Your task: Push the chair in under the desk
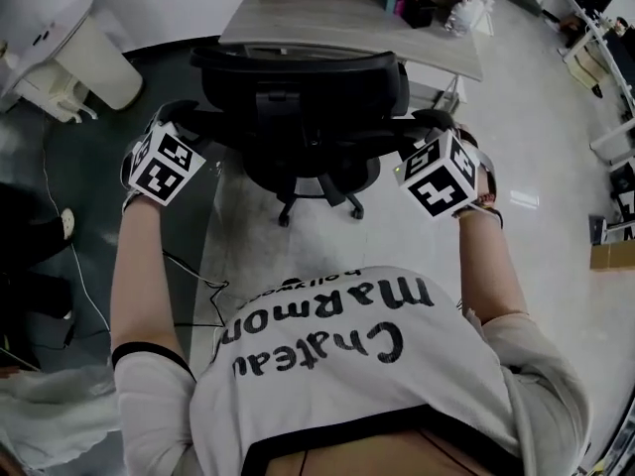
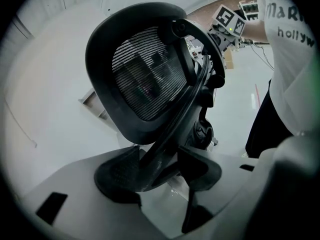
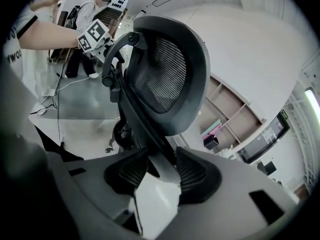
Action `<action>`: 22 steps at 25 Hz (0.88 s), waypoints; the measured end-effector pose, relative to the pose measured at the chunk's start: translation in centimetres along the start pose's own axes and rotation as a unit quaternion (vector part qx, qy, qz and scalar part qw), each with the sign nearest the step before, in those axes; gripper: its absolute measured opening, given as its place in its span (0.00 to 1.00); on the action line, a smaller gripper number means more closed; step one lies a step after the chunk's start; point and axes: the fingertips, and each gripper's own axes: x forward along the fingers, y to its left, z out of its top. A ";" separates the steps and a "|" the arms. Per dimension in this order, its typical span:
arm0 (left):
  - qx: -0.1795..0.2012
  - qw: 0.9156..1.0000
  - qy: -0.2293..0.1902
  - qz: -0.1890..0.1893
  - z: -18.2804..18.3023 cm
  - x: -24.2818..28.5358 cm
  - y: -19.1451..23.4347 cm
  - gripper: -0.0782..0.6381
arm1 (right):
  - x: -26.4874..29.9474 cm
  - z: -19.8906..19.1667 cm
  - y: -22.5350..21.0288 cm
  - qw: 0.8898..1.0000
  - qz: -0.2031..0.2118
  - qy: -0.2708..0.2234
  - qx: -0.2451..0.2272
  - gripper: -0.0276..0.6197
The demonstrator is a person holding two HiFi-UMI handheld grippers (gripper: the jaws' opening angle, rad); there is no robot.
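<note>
Glossy pale office floor (image 1: 536,147) forms the ground. Black mesh chair (image 1: 298,97) stands at centre, its back toward the person, just in front of the grey desk (image 1: 327,23) on the far side. Left gripper (image 2: 160,179) and right gripper (image 3: 162,171) each clench the chair's back frame, at its left and right.

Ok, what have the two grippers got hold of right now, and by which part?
The chair, by its backrest frame: left gripper clamps the left side bar, right gripper the right side bar.
</note>
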 end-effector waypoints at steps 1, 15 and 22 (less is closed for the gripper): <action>0.001 1.000 -0.001 -0.001 -0.1 0.1 0.0 0.43 | 0.1 0.0 0.0 1.000 -0.002 0.002 0.002 0.32; -0.095 0.988 -0.116 0.024 0.3 -2.7 0.5 0.44 | -1.9 -1.2 -0.3 0.982 -0.071 -0.017 0.177 0.37; -0.268 0.930 -0.251 -0.016 1.2 -8.6 -4.5 0.28 | -6.0 -2.4 3.1 0.930 -0.102 -0.086 0.343 0.28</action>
